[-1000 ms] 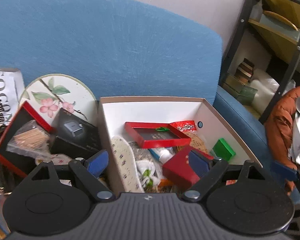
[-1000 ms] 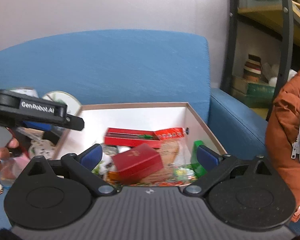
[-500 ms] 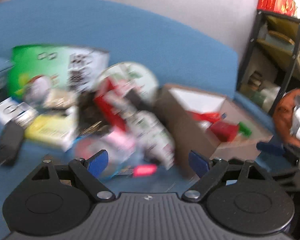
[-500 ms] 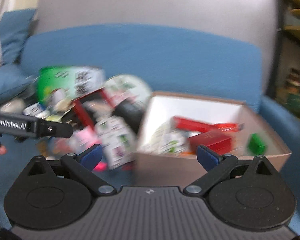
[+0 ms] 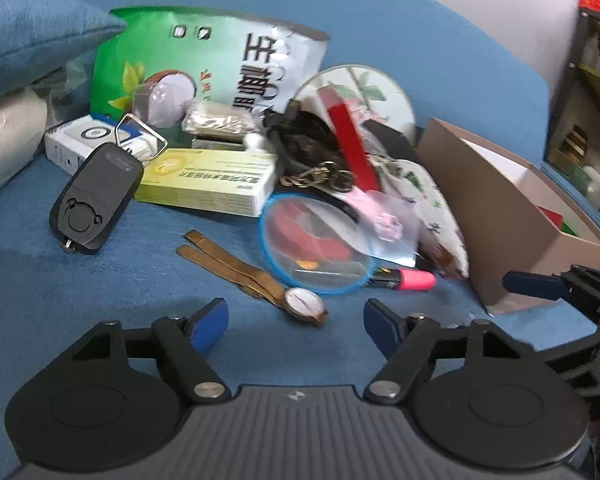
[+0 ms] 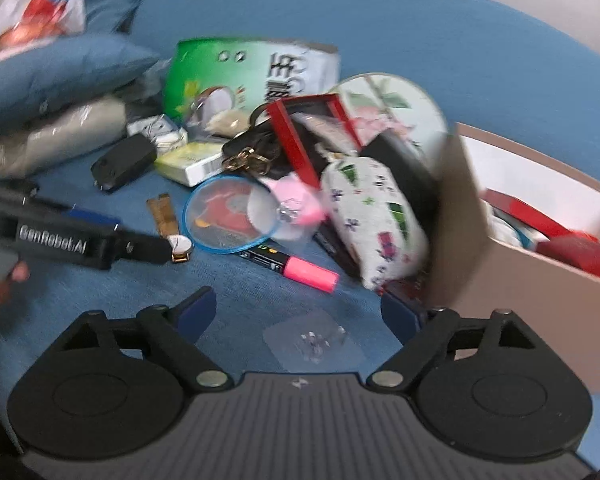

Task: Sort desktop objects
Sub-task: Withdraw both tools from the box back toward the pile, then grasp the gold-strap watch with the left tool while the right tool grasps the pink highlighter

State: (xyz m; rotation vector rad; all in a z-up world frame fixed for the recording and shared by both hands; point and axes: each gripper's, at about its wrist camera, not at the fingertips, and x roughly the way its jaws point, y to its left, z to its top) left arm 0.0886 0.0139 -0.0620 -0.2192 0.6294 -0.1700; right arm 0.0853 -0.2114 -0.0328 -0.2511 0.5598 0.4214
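left tool (image 5: pixel 296 322) jaws wide, holding nothing, framing the watch (image 5: pixel 302 301) at 12 o'clock, likely next pick | right tool (image 6: pixel 298 310) spread, bare, over a clear sachet (image 6: pixel 314 344) | pink marker (image 6: pixel 300 266) beyond | box (image 6: pixel 540 280) at 2 o'clock holds sorted items

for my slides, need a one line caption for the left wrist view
Open left gripper hovers over a gold-strapped wristwatch on a blue sofa, beside a cluttered pile and a cardboard box.

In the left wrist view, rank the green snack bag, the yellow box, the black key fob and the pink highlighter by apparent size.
1. green snack bag
2. yellow box
3. black key fob
4. pink highlighter, partly hidden by the round blue-rimmed disc
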